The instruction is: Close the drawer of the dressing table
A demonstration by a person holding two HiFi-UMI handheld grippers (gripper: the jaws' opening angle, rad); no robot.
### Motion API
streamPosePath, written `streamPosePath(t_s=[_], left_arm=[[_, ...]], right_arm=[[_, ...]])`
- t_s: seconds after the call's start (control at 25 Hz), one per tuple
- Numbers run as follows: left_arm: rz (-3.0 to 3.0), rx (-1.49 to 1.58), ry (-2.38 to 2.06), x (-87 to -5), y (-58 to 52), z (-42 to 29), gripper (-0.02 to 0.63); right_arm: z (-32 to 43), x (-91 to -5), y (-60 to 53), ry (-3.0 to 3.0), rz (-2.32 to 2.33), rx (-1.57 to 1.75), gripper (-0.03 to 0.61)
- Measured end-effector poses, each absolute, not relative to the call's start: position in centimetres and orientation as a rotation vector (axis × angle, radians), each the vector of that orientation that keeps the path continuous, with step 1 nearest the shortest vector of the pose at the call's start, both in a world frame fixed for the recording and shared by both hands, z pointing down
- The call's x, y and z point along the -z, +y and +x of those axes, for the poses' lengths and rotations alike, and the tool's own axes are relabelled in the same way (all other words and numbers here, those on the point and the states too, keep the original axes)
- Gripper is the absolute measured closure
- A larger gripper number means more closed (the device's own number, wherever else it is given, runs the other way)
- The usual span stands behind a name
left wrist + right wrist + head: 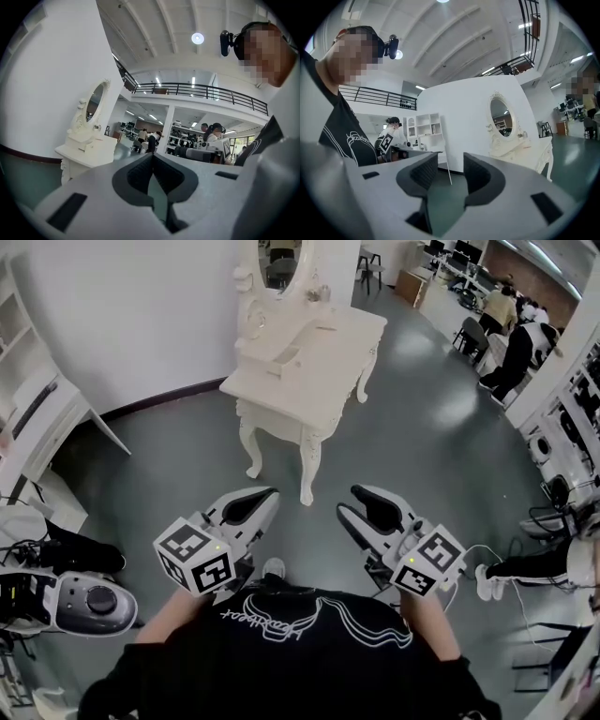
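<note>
The dressing table [314,362] stands on the floor [422,456] straight ahead, well apart from both grippers. Its small drawer [286,359] seems to jut open from the unit under the mirror [281,259] on the tabletop [342,338], though from here its sliding direction is unclear. The left gripper [267,495] looks marginally nearer; its fingers [138,176] meet at the tips, empty. The right gripper [356,505] has its fingers [478,176] spread, holding nothing.

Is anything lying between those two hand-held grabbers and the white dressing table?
Nothing: the head view shows only bare floor between the left gripper, right gripper and dressing table.
</note>
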State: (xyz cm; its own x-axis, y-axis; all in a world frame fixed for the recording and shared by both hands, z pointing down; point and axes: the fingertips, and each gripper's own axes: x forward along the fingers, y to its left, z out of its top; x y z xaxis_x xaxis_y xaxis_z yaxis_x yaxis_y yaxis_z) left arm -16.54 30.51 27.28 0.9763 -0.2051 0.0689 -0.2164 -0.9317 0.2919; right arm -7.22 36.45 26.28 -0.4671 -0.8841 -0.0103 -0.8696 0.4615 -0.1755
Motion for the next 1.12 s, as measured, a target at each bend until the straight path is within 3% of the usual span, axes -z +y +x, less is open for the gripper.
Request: streamPosePath(t_s=[0.32,1.12], left_arm=[[2.807,-0.051,-0.326,-27.7,29.4,-16.4,0.610],[2.759,-0.120,-0.298,-31.4,15.9,-8.9,0.609]], right_arm=[[-5.5,-27.4,35.0,2.592,-1.662,0.249,0.309],[1.5,-31.0,22.0,2.583,-1.729,0.357,0.302]])
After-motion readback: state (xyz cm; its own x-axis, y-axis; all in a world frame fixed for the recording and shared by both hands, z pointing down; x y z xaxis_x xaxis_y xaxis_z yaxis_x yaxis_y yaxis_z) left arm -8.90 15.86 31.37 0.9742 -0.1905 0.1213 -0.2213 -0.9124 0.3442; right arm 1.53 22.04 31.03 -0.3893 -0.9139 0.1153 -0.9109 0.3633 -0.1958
